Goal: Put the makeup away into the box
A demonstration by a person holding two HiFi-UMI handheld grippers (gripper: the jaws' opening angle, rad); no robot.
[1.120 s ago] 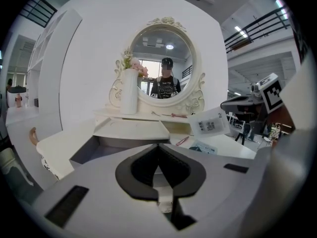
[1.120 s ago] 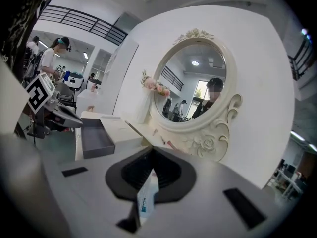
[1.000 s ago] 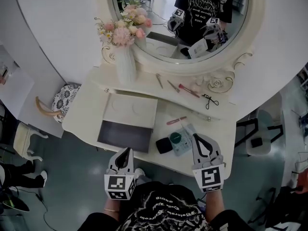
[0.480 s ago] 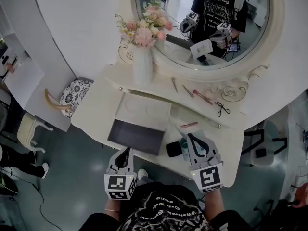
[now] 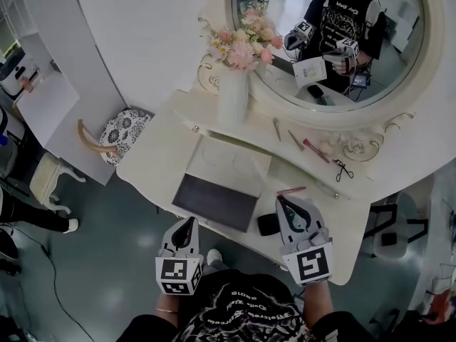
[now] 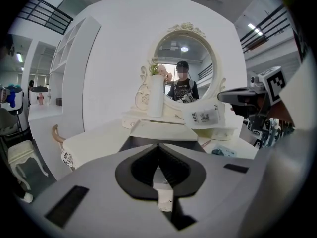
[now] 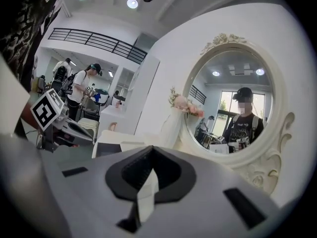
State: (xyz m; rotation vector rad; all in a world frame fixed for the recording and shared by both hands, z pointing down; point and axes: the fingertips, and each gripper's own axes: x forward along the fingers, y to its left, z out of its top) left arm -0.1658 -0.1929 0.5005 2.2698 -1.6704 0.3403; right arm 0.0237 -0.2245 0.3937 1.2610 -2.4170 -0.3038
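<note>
Right gripper (image 5: 281, 201) has shifted left toward the box (image 5: 214, 201) since a second ago. It now covers where the teal packet (image 6: 224, 152) showed in the head view, with its tips just beside the black compact (image 5: 266, 224). Its jaws are clenched on a flat white packet (image 6: 204, 116), seen edge-on as a white strip in the right gripper view. In the left gripper view the packet hangs above the table (image 5: 157, 159), label face to that camera and long axis about level. It is gripped at its right end; the free end points toward the box side. Left gripper (image 5: 189, 225) is closed on nothing, at the table's front edge, near the box's front wall. Box is open, lid (image 5: 235, 161) raised on the far side, dark inside bare, long side along the front edge. Bare tabletop lies left of the box. On its right, the compact, teal packet and pink pencil (image 5: 291, 190) crowd the space.
</note>
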